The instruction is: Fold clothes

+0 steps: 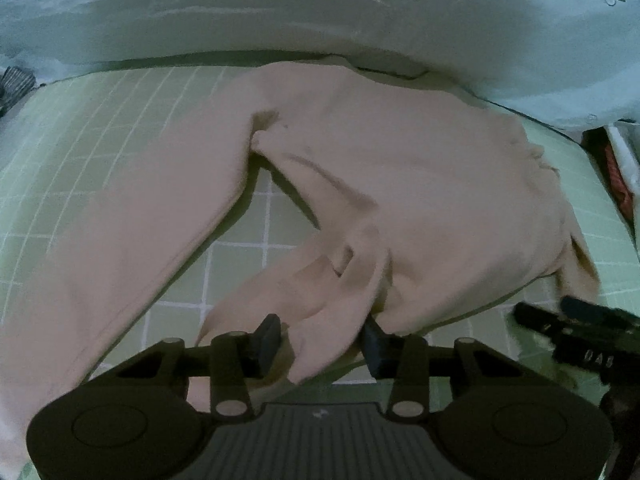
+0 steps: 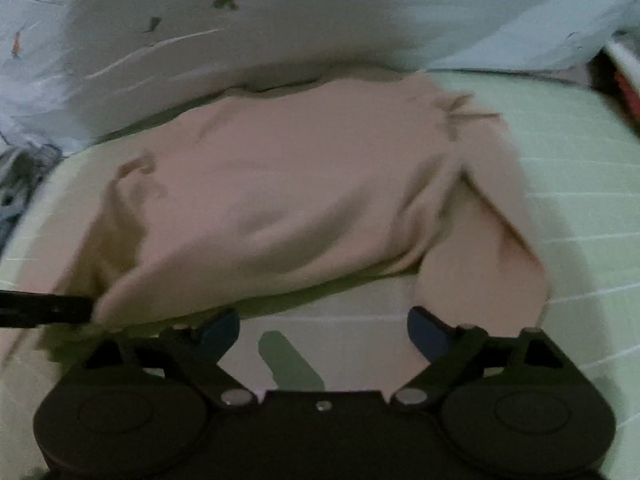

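Observation:
A pale pink long-sleeved top (image 1: 400,168) lies spread on the green checked bed sheet (image 1: 120,120). My left gripper (image 1: 320,344) has its jaws apart around a bunched fold of the top's lower edge, with cloth between the fingers. One sleeve (image 1: 120,260) runs down to the left. In the right wrist view the same top (image 2: 280,184) lies ahead, and my right gripper (image 2: 326,332) is open and empty over bare sheet just short of the hem, with a sleeve (image 2: 492,280) by its right finger. The left gripper (image 2: 44,308) shows at the left edge there.
A pale blue quilt with carrot prints (image 1: 360,12) is piled along the far side of the bed. Dark striped cloth (image 1: 16,84) lies at the far left. Red and white things (image 1: 616,172) sit past the bed's right edge. The right gripper (image 1: 580,332) shows at lower right.

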Demonstrator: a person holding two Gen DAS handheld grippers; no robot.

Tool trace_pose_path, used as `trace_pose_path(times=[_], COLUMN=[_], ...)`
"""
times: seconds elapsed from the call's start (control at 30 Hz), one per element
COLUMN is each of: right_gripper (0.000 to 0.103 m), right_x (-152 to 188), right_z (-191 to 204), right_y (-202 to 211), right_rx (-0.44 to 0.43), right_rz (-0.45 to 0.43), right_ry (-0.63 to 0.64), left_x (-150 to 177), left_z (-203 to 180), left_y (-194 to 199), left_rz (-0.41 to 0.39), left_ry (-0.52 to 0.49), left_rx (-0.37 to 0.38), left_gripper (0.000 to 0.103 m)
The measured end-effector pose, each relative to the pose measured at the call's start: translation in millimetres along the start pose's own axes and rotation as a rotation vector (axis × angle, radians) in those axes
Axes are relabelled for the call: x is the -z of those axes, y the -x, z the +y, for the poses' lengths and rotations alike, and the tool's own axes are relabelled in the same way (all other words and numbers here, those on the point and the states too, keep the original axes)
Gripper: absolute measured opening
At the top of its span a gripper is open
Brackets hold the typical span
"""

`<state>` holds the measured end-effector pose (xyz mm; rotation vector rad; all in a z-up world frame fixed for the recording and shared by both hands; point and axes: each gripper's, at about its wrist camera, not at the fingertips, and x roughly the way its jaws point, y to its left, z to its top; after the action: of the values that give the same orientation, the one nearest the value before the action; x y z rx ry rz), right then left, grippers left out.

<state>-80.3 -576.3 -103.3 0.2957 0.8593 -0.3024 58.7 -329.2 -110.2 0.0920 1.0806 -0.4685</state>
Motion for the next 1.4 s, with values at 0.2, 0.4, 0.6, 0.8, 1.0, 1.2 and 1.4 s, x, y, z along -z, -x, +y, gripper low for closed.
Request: trace_pose_path(times=[0.2,0.4,0.6,0.8,1.0,1.2,1.4], right_gripper=[0.084,0.063,0.020,0.002,0.002,0.005,0.056], right_x=[-10.7,-17.4,-32.5,-36.0,-48.9,-71.6,-36.1], right_z=[-49.4,-44.7,-24.2,-20.0,-36.6,-48.6,-48.6], right_y=[-4.0,-4.7,-18.8,6.3,104.2,113.5,56.5], right_rx=[0.242,0.085,0.042,0.013,-0.005,0.015,0.088], right_rz=[0.008,-0.028,-0.030,-0.074,-0.253,-0.311,-0.080], right_ry=[-0.074,-0.112,-0.040,-0.008,-0.049,-0.059,-0.108], left_x=[2.7,1.3,-1.0,1.9,-4.6,-4.5,15.1], left_z=[7.8,7.8,14.6,22.8,39.4,57.3,54.5], left_y=[-1.3,-0.9,-5.0,18.2,94.1,94.2,58.2], left_rz=[0.008,0.006,0.026,-0.021,-0.177,-0.234,-0.060], left_ry=[0.034,0.029,0.050,0.097,0.238,0.372,0.333], left_rx=[0.003,0.009,0.067,0.092,0.234,0.192,0.042], left_gripper=[0.045,0.044,0.021,0.011,0.010,0.018,0.053])
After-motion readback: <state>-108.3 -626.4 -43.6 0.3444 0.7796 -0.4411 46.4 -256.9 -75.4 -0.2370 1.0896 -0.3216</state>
